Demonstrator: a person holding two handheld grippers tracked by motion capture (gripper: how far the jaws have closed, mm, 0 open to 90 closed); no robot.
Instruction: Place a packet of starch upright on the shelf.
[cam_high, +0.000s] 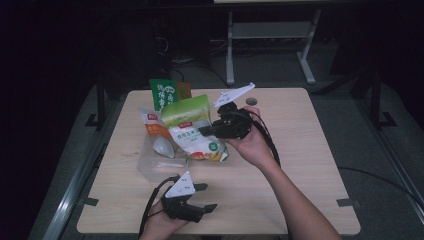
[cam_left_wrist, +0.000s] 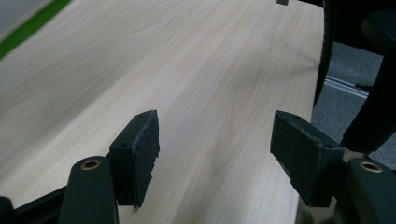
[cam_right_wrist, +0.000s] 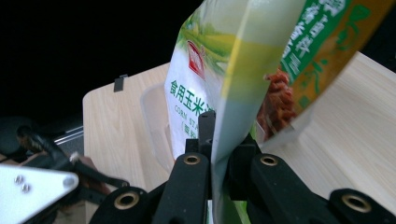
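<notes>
I have the right gripper (cam_high: 212, 131) clamped on the side seam of the corn-starch bag (cam_high: 195, 127), centre frame, holding it upright over the clear container (cam_high: 150, 167). My left gripper (cam_high: 202, 197), jaws apart, idles at lower centre.

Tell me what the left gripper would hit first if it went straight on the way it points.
Probably nothing: the left gripper, jaws open, points along bare table toward its far edge, though depth is unclear.
</notes>
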